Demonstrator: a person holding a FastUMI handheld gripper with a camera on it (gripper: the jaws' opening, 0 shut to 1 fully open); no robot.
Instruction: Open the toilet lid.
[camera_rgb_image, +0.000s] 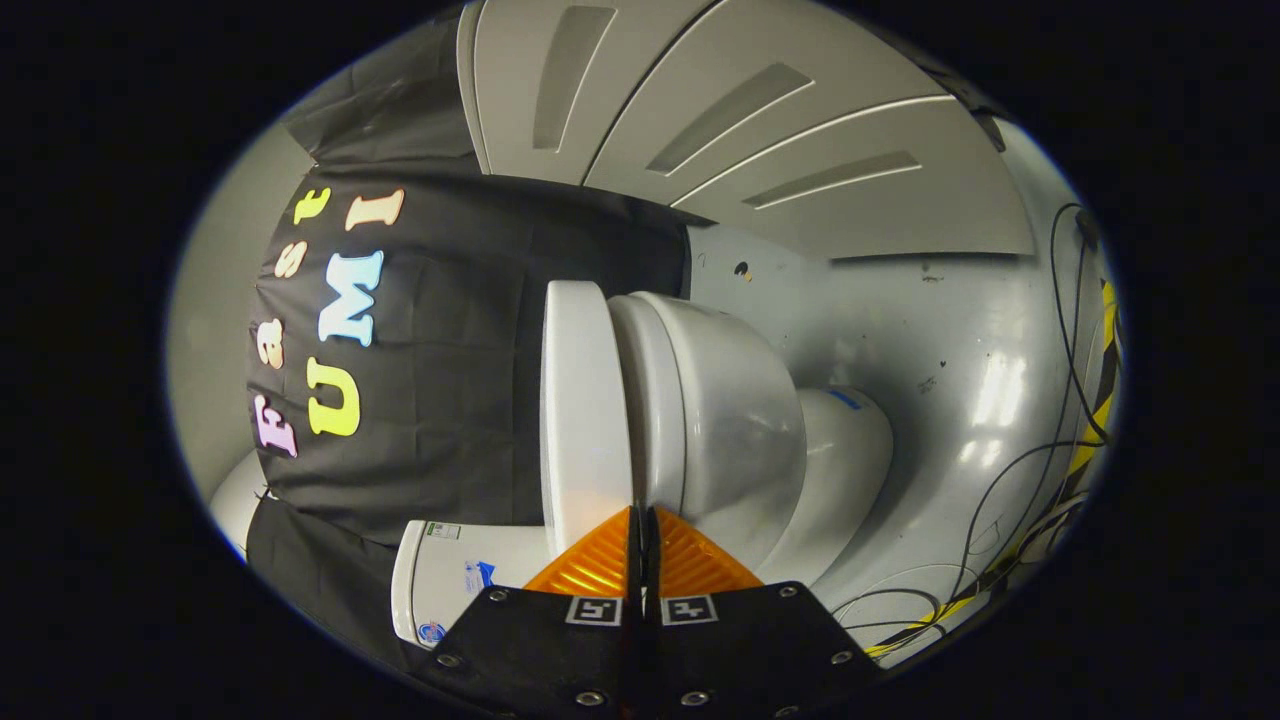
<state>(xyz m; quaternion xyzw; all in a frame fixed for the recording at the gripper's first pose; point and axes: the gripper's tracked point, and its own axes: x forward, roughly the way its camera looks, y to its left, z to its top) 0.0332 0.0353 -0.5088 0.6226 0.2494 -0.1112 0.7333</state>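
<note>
With fingers together, tool (640, 512) meets toilet lid (583, 410).

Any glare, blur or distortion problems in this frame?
Gripper view: strong fisheye bending and the scene looks rolled sideways; bright glare patches on the floor; toilet lid sharp and evenly lit; tongs closed together just before the lid's edge.

floor (960, 330): pale, glossy | toilet (720, 420) stands on it | cables (1010, 540) trail loose beside yellow-black tape (1085, 440) | gripper (641, 515) fingers together, just ahead of toilet
</note>
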